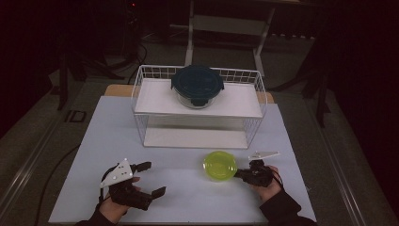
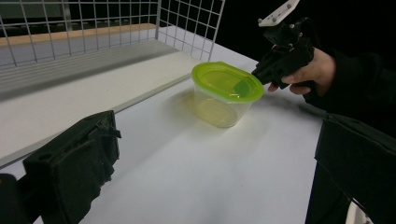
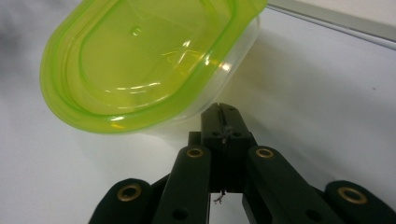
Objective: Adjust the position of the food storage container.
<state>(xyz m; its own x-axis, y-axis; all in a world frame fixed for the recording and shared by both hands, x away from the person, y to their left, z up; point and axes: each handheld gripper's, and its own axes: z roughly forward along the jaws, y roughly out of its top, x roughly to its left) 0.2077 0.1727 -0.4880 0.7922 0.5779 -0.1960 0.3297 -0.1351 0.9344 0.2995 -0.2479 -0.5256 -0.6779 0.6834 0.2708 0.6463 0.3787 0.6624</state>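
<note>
A clear plastic container with a lime-green lid (image 1: 219, 165) stands on the white table (image 1: 188, 197), in front of the rack and right of centre. My right gripper (image 1: 237, 173) is just to its right, held by a hand. Its jaws are shut and their tip (image 3: 219, 112) sits under the lid's rim (image 3: 140, 122), against the container's wall. The left gripper view shows the same container (image 2: 226, 91) with the right gripper (image 2: 258, 74) at its edge. My left gripper (image 1: 151, 179) is at the front left, jaws wide open with nothing between them.
A white wire rack (image 1: 141, 89) with two shelves stands at the back middle of the table. A glass container with a dark blue clip lid (image 1: 197, 84) sits on its upper shelf (image 1: 235, 101). The floor around the table is dark.
</note>
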